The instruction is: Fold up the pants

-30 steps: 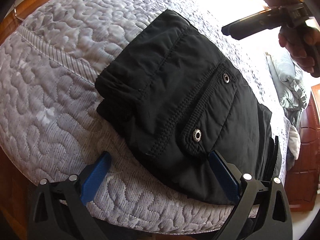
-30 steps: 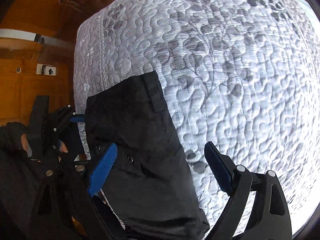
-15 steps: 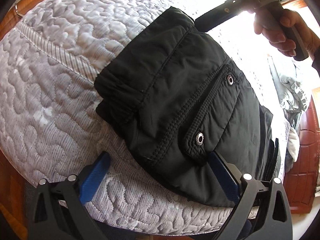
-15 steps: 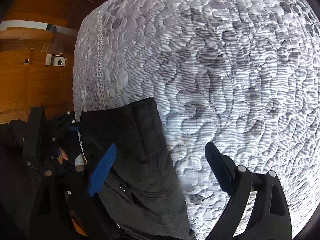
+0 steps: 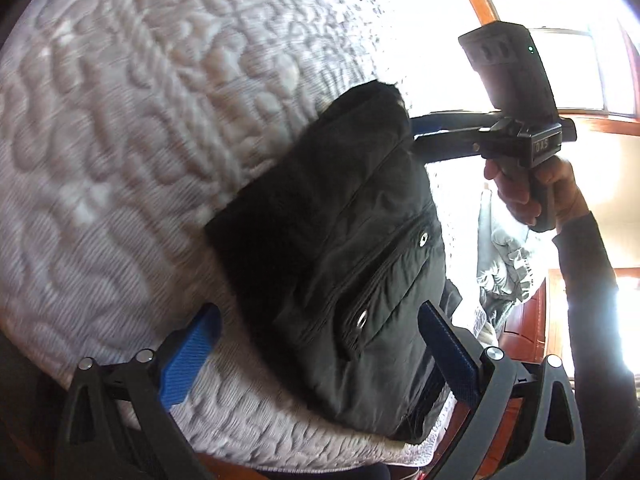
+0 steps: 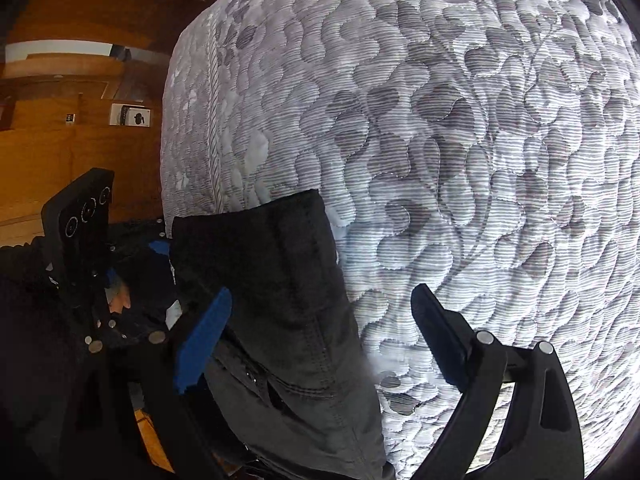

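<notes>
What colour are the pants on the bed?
Black pants, clearest in the left wrist view.

One pair of black pants (image 5: pixel 340 248), two grippers (image 5: pixel 316 352) (image 6: pixel 320 340), one quilted mattress (image 6: pixel 480 140).

pants (image 5: pixel 344 264) on mattress (image 5: pixel 120 140), near its edge

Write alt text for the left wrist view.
Folded black pants with a snap-buttoned pocket flap lie on a grey quilted mattress, between the open blue-padded fingers of the left gripper. Beyond them, the person's right hand holds the right gripper at the pants' far edge.
</notes>
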Motion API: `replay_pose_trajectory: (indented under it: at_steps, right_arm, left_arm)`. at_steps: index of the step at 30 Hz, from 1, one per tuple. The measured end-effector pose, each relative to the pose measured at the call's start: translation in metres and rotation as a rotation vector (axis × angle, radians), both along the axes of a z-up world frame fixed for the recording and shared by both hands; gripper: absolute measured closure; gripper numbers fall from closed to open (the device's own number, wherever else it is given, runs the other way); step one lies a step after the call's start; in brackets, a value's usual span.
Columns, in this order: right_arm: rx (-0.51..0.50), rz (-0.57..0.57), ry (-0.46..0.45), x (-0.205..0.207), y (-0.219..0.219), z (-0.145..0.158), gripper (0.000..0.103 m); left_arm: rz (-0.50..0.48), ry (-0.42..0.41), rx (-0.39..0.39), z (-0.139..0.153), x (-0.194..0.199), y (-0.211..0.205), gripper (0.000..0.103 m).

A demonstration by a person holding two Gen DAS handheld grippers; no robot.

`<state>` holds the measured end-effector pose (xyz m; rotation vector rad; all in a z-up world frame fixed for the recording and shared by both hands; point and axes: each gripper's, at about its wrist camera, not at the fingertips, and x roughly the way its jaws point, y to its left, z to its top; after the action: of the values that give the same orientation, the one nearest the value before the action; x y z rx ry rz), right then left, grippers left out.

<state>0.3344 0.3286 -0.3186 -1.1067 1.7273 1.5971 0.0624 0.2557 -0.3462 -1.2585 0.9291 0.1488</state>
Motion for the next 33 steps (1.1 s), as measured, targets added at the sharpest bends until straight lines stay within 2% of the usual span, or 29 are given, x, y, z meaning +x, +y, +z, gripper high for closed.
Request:
replay_pose_trajectory:
  at_steps: [3,5,8,10,11,14,15,16,18,21,27,33]
  right_arm:
    - [-0.003,-0.002,0.025,0.001,0.006,-0.006,0.012]
    - [-0.007,-0.004,0.043,0.001,0.011,-0.012,0.012]
    - [-0.016,0.007,0.063,0.000,0.018,-0.020,0.009]
    - [-0.019,0.018,0.073,0.000,0.021,-0.023,0.008]
    - [-0.019,0.018,0.079,0.001,0.022,-0.023,0.008]
    - [-0.018,0.023,0.090,0.005,0.022,-0.019,0.010]
    - [-0.015,0.023,0.096,0.003,0.024,-0.017,0.019]
    - [-0.022,0.029,0.111,0.000,0.024,-0.016,0.037]
    - [-0.013,0.039,0.114,-0.004,0.024,-0.012,0.054]
    - [-0.001,0.037,0.096,-0.004,0.022,-0.002,0.067]
    - [0.039,0.021,0.044,-0.003,0.013,0.038,0.071]
    - [0.085,-0.005,-0.044,0.003,-0.011,0.097,0.072]
  left_arm:
    - [0.039,0.014,-0.034,-0.012,0.004,0.004,0.004]
    - [0.070,-0.006,-0.045,-0.014,-0.002,0.006,0.005]
    - [0.091,-0.011,-0.033,-0.015,-0.009,0.006,0.011]
    - [0.105,-0.013,-0.030,-0.017,-0.014,0.008,0.023]
    - [0.107,-0.005,-0.027,-0.018,-0.015,0.009,0.039]
    - [0.121,0.006,-0.032,-0.021,-0.023,0.015,0.052]
    - [0.124,0.002,-0.036,-0.021,-0.028,0.019,0.056]
    - [0.127,0.000,-0.036,-0.021,-0.031,0.020,0.059]
    - [0.122,-0.005,-0.023,-0.018,-0.042,0.027,0.067]
    - [0.106,-0.019,0.016,-0.005,-0.047,0.029,0.073]
    - [0.070,-0.056,0.072,0.027,-0.047,0.027,0.075]
    - [0.008,-0.122,0.156,0.080,-0.042,0.009,0.076]
